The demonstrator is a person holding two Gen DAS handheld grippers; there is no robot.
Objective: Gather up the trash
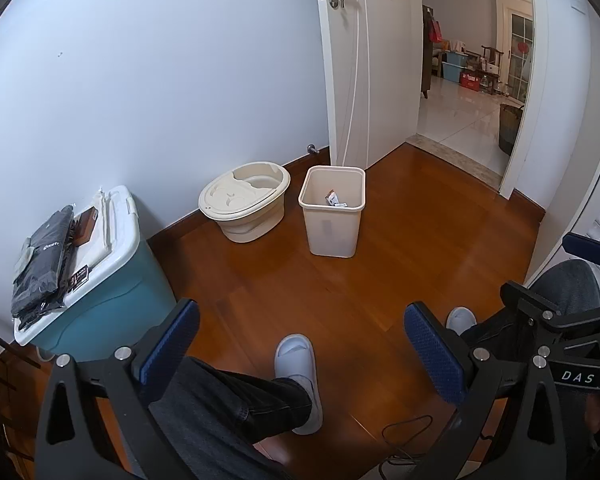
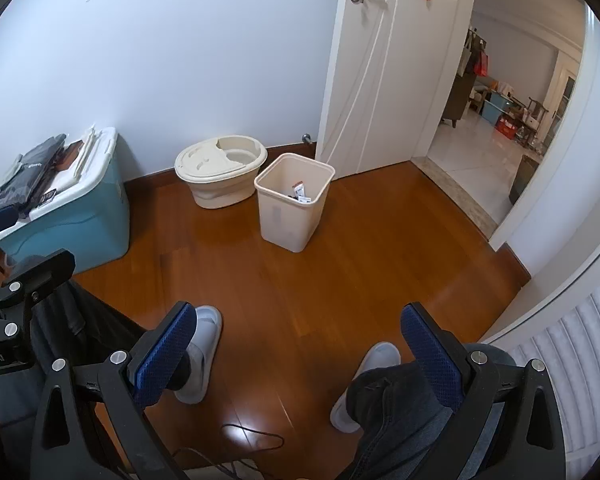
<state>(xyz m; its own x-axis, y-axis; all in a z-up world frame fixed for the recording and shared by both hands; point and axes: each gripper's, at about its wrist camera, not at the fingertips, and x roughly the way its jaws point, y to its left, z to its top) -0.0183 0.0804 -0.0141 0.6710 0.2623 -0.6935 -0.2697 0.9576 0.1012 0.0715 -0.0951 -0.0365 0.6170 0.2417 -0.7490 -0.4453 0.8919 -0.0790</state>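
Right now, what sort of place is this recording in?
Probably a room in a home: polished wooden floor, an open white door onto a tiled living area, and a beige waste bin beside the wall.

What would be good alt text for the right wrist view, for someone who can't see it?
A beige trash bin holding a few scraps stands on a wooden floor beside a cream round tub, with the open, empty right gripper in the foreground. A person's slippered feet show below; a teal storage box sits left, an open door behind.
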